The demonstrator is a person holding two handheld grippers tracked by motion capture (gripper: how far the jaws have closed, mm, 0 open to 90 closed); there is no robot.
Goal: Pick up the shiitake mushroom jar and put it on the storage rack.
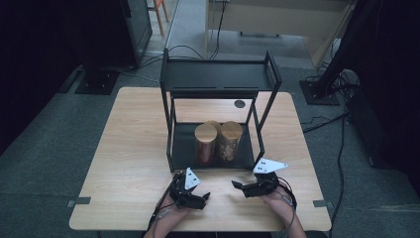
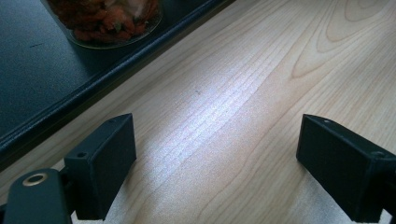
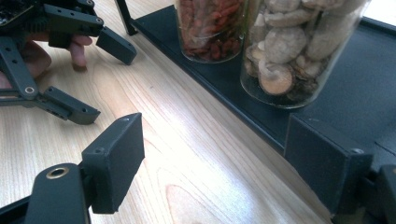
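Note:
A black two-tier rack [image 1: 218,74] stands mid-table. On its lower shelf [image 1: 183,144] are jars with wooden lids: one of red dried berries [image 1: 205,141] [image 3: 212,25] [image 2: 112,21] and one of pale dried slices [image 1: 231,139] [image 3: 294,51]; a third lid peeks out behind them [image 1: 214,123]. My left gripper [image 1: 202,198] [image 2: 215,154] rests low over the table in front of the rack, open, with bare wood between its jaws. My right gripper [image 1: 239,188] [image 3: 215,158] faces it from the right, also open and holding nothing. The left gripper [image 3: 95,79] appears again in the right gripper view.
The light wooden table [image 1: 124,148] has free room on both sides of the rack. The rack's top shelf [image 1: 218,79] is bare. A small dark grommet [image 1: 239,104] sits behind the rack. Cables and dark stands lie on the floor around the table.

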